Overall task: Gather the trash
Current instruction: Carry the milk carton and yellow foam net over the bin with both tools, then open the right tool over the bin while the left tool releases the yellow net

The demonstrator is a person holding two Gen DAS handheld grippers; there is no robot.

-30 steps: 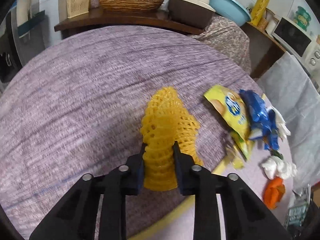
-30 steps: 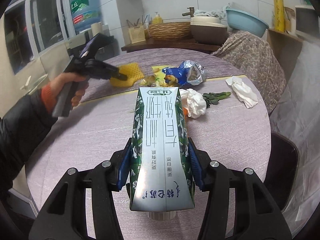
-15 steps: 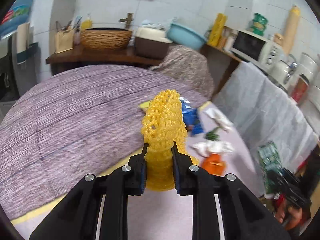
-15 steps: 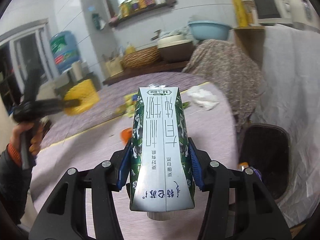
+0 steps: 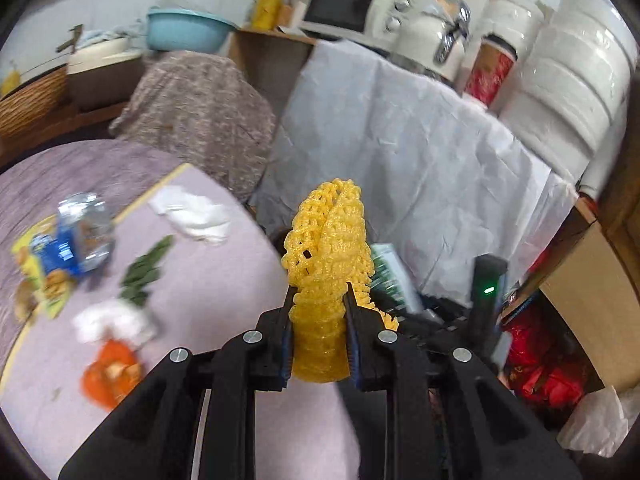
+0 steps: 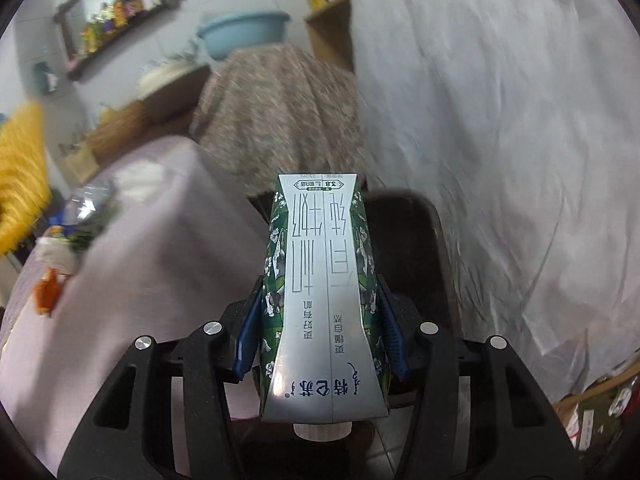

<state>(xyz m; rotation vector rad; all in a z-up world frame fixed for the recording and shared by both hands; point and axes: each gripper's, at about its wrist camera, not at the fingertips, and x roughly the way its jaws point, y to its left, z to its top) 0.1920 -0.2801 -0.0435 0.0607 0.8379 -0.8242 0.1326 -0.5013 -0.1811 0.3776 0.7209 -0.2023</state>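
A round table (image 5: 208, 304) under a purple cloth is carrying the litter. Lying on it are a white tissue (image 5: 192, 216) near the far edge, a green leaf (image 5: 146, 266) just beside it, a blue foil bag (image 5: 78, 236) overlapping a yellow wrapper (image 5: 28, 264) at the left, and a second white wad (image 5: 112, 322) touching an orange scrap (image 5: 110, 376) nearer the camera.

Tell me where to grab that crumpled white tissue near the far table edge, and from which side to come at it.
Take the crumpled white tissue across its raised, bunched middle, coming down from above. It lies low and spread on the table, so a side approach would likely slide it toward the edge. Both grippers are full now: left gripper on the yellow foam net, right gripper on the milk carton.
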